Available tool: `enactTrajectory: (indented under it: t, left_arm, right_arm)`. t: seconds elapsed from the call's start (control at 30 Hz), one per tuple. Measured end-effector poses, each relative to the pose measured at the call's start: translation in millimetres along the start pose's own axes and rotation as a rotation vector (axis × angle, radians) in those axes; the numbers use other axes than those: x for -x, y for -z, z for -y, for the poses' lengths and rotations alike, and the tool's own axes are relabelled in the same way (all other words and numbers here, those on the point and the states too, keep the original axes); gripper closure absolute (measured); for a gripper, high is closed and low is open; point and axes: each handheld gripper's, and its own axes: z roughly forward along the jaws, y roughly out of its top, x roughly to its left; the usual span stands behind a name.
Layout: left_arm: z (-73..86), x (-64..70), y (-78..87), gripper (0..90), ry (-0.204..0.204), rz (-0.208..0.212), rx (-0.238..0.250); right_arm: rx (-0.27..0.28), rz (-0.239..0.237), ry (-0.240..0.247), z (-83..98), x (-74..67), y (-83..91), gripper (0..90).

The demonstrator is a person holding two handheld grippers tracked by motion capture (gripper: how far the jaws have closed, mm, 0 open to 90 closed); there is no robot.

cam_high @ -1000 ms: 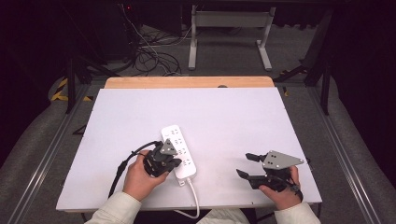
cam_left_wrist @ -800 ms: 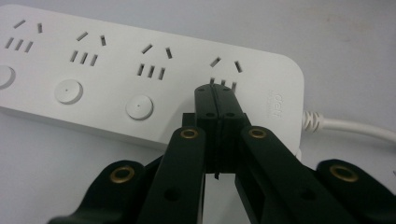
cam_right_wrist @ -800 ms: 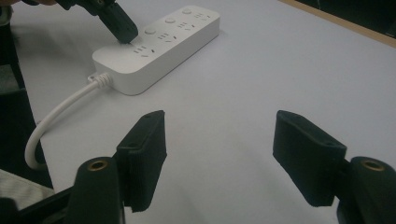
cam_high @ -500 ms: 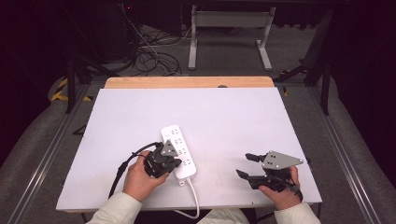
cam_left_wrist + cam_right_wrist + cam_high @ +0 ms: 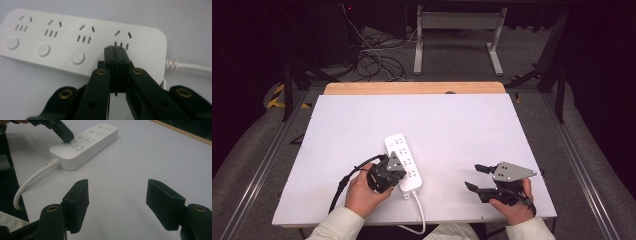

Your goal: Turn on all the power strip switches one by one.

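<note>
A white power strip (image 5: 403,161) with several sockets and round buttons lies on the white table top (image 5: 452,125), its cord (image 5: 419,212) running off the near edge. My left gripper (image 5: 398,172) is shut, its tips pressed down on the strip's top (image 5: 82,37) at the socket nearest the cord end, over the spot where that socket's button would be. In the right gripper view the left gripper's black tip (image 5: 65,135) touches the power strip (image 5: 85,143). My right gripper (image 5: 123,205) stands open above bare table at the right, with nothing between its fingers.
A wooden strip (image 5: 414,88) edges the table's far side. Beyond it on the floor lie tangled cables (image 5: 372,60) and a metal stand (image 5: 457,30). Dark frame rails run along both sides of the table.
</note>
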Motion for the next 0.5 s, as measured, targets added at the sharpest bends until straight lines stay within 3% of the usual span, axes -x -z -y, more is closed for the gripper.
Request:
enactTrajectory:
  t: [0.23, 0.5]
  left_arm:
    - [-8.2, 1.8, 15.5, 90.0, 0.008, 0.006, 0.066]
    - [-8.6, -3.5, 18.3, 90.0, 0.021, 0.020, 0.075]
  right_arm:
    - [-0.001, 0.002, -0.001, 0.7, 1.2, -0.1, 35.5]
    - [0.000, 0.001, 0.000, 0.5, 1.1, -0.2, 35.5]
